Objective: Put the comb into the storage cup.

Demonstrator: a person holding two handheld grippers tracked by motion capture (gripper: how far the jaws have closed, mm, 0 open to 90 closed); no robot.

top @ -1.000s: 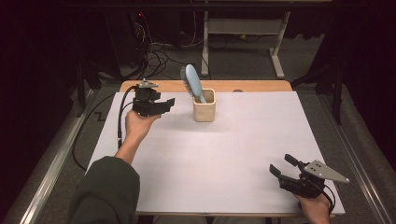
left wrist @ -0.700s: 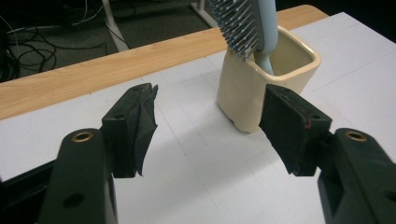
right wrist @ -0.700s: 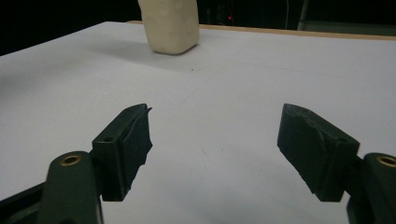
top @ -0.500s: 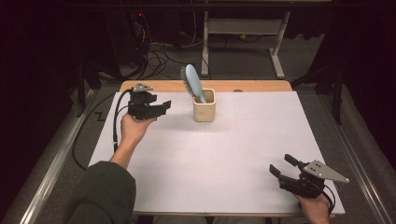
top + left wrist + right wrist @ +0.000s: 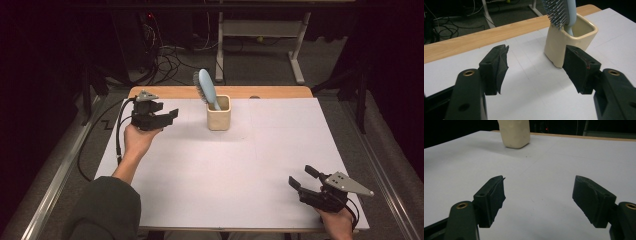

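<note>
In the high view the left gripper (image 5: 170,116) hangs in the upper left of the frame, held from below by a hand (image 5: 136,140), and points right toward a cream square cup (image 5: 218,116) near the top centre of the white table (image 5: 210,175). A light blue hairbrush (image 5: 206,88) stands handle-down in that cup, its head leaning up and to the left with the bristles on the left side. In the left gripper view the jaws stand wide apart with nothing between them, and the cup sits just beyond the right jaw. The right gripper (image 5: 302,178) rests low in the lower right corner of the high view, well apart from the cup, its jaws also spread wide and empty.
</note>
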